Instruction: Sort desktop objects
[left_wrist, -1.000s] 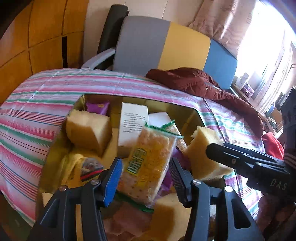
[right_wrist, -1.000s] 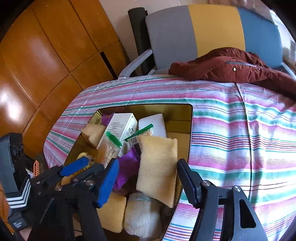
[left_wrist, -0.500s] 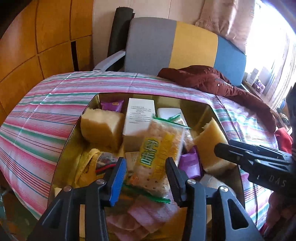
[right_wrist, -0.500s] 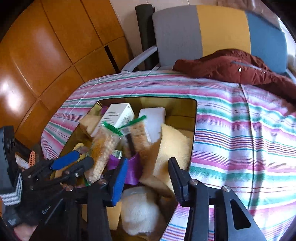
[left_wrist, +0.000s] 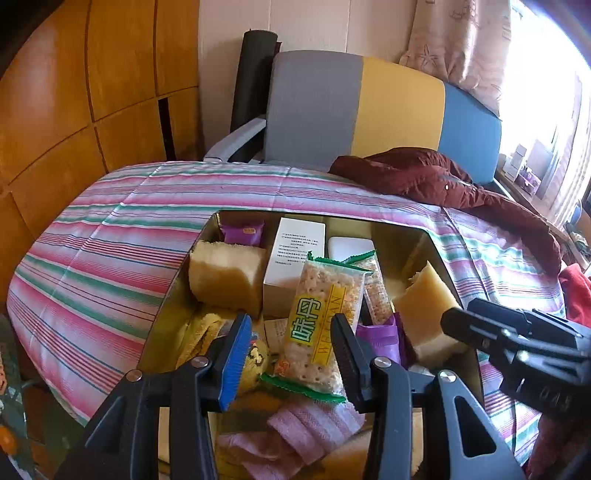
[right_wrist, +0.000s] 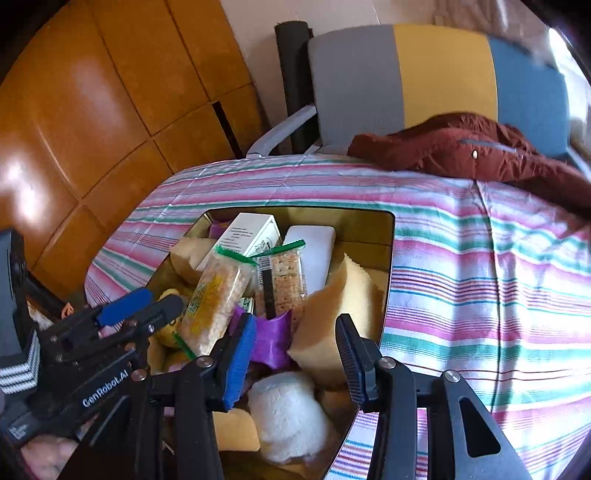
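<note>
A gold box on the striped tablecloth holds a jumble of things. My left gripper is closed around a cracker packet with green ends, held upright over the box; the packet also shows in the right wrist view. My right gripper is closed around a yellow sponge at the box's right side, which also shows in the left wrist view. A white carton, a second cracker packet, a purple wrapper and another sponge lie in the box.
A white fluffy roll and a pink cloth lie at the box's near end. A maroon jacket lies on the table's far right. A grey, yellow and blue chair stands behind the table. Wooden panelling is at left.
Both grippers have pulled back and up from the box. The left jaws have narrowed onto the cracker packet. The right jaws have narrowed onto the yellow sponge, which has tilted up.
</note>
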